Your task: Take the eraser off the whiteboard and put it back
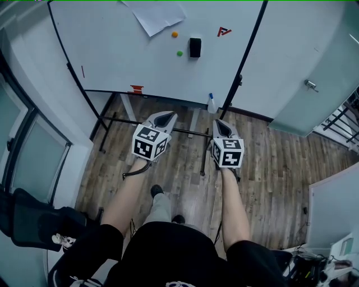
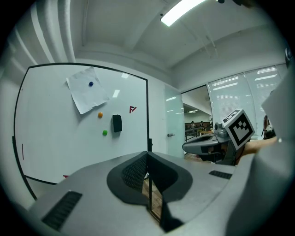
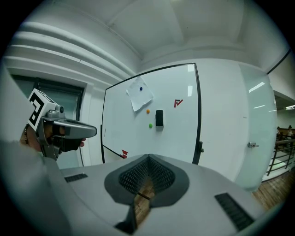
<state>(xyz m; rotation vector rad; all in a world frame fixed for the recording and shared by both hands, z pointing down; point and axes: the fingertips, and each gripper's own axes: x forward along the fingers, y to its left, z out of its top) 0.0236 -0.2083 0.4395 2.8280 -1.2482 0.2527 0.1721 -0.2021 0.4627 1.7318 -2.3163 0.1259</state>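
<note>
The black eraser (image 1: 194, 47) sticks to the whiteboard (image 1: 112, 50), right of an orange magnet and a green one. It also shows in the left gripper view as the eraser (image 2: 117, 123) and in the right gripper view as the eraser (image 3: 159, 118), far ahead of both jaws. My left gripper (image 1: 166, 117) and right gripper (image 1: 220, 124) hover side by side over the wooden floor, short of the board and pointing at it. The left gripper (image 2: 147, 154) has its tips together with nothing between them. My right gripper (image 3: 148, 157) is shut and empty too.
A paper sheet (image 1: 154, 15) is pinned at the board's top. A spray bottle (image 1: 212, 104) and a red item (image 1: 136, 88) sit at the board's lower edge. The stand's black bars (image 1: 185, 132) cross the floor under the grippers. A glass door (image 1: 314, 84) stands right; a black chair (image 1: 28, 218) lower left.
</note>
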